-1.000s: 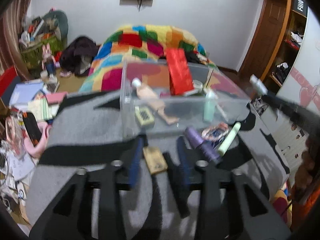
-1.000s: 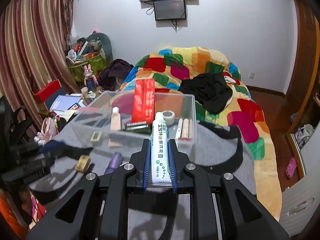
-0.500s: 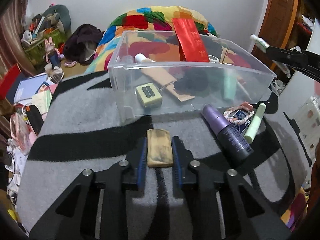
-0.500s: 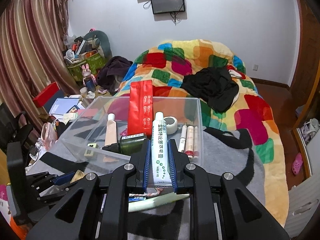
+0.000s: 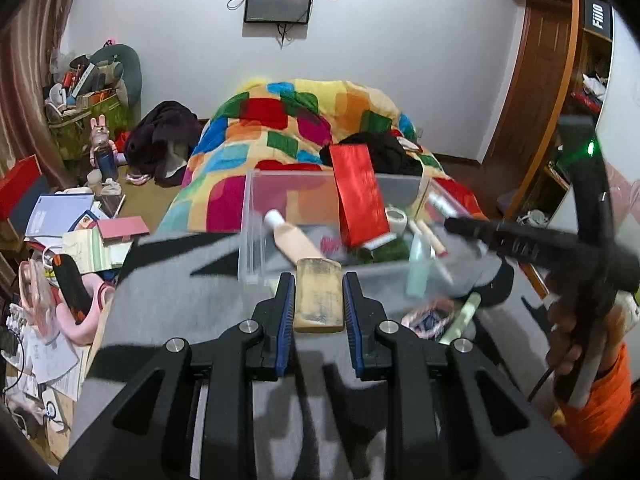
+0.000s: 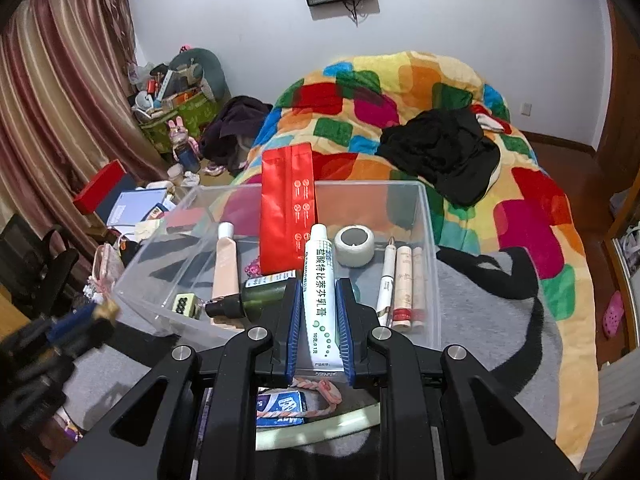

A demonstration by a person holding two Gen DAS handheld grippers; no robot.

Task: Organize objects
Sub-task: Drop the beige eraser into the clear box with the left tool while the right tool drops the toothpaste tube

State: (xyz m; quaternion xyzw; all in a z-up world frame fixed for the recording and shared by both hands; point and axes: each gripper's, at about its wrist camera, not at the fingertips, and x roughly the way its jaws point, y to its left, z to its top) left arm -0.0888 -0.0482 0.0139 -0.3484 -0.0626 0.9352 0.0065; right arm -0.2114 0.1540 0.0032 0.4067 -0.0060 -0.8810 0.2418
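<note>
My left gripper is shut on a small tan worn block, held above the grey-and-black blanket just in front of the clear plastic bin. My right gripper is shut on a white ointment tube with green print, over the bin's near wall. The bin holds a red pouch, a beige tube, a tape roll, a dark green bottle and slim sticks. The other gripper shows blurred at the right of the left wrist view and at the left of the right wrist view.
On the blanket near the bin lie a blue-and-white packet with a pink braided band and a pale green stick. A bright patchwork quilt with black clothing covers the bed behind. Papers, boxes and a pink object crowd the left side.
The left gripper's jaws closed on the tan block and lifted it off the blanket toward the bin. The right gripper carried its tube closer over the bin's near wall.
</note>
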